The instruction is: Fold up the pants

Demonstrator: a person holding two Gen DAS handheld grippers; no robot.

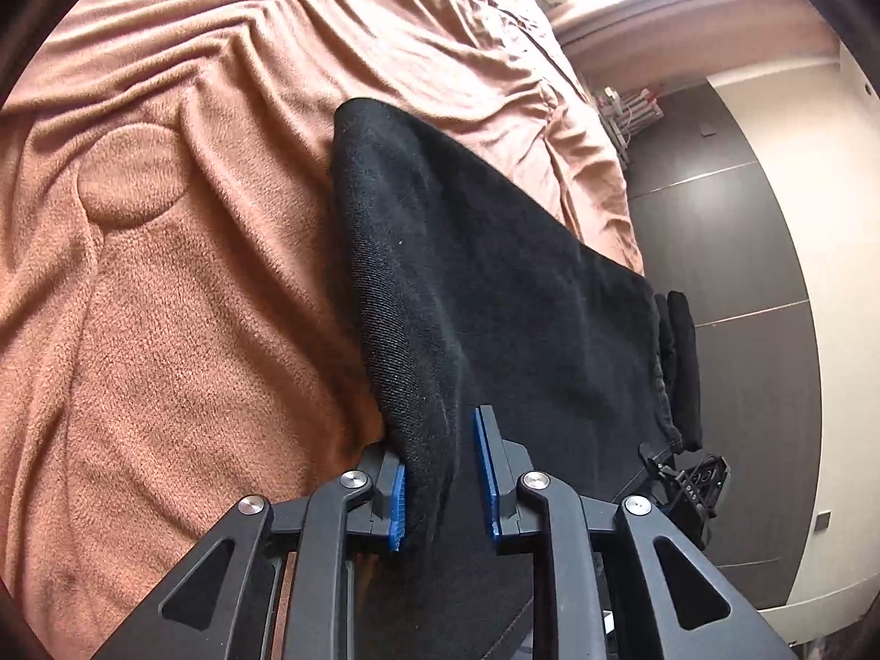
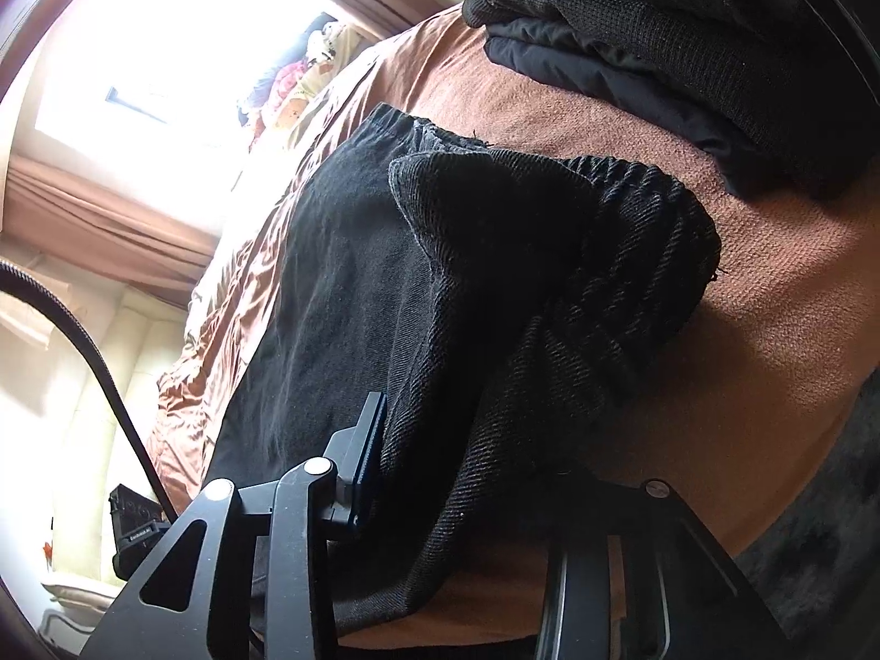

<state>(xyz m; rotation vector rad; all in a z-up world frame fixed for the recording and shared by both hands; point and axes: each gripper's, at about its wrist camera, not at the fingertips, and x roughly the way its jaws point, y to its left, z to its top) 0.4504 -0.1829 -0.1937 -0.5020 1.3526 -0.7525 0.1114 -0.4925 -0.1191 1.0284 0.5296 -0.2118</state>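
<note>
Bed point(image 1: 165, 302) under a rust-brown fleece blanket point(image 2: 770, 286) carries the black pants point(image 1: 495, 286), which lie along its edge beside the dark floor point(image 1: 731, 253), with a stack of folded dark clothes point(image 2: 687, 38) further back. Left gripper point(image 1: 443, 473) has a raised fold of the pants between its blue pads point(image 1: 397, 506), the cloth against one pad and clear of the other. Right gripper point(image 2: 467, 473) is draped in a bunched fold of pants that hides one finger, so I cannot tell its grip.
</note>
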